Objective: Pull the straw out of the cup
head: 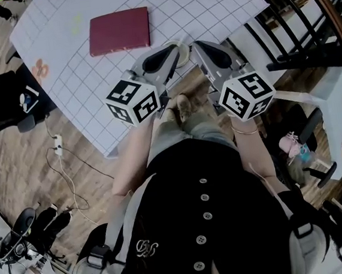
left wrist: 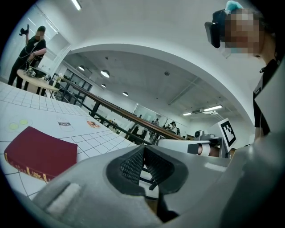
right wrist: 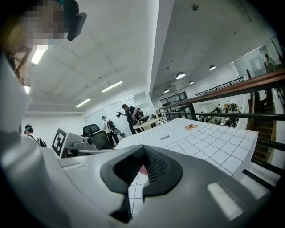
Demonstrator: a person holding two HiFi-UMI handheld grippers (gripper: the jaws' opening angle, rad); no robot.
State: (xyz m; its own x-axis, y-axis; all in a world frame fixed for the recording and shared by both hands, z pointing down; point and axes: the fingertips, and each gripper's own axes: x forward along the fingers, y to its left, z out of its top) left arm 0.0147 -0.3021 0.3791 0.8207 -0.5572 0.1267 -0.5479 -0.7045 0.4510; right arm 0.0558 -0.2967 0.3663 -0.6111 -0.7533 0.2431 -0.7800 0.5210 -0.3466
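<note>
No straw and no cup in any view: not on the table, not in either gripper. By my read the task hasn't started.

On the left hand-held gripper (head: 173, 50) the jaws are together with nothing between the pads. The right hand-held gripper (head: 203, 46) is the same, closed and empty. The person holds both side by side in front of the torso, tips at the table's near edge, pointing roughly level across it. Looks like a neutral ready pose, not a reach, since there's no target to line up on.

The table (head: 218, 5) is covered by a white gridded sheet with a few small printed marks. The only object on it is a dark red book (head: 119, 31), lying flat, well apart from both grippers.

Room: wood-look floor (head: 15, 148) with a cable (head: 66, 173) trailing across it, a dark railing (head: 281, 32) just past the table, strip and round ceiling lights, and other people at a round table (left wrist: 38, 76) farther back.
</note>
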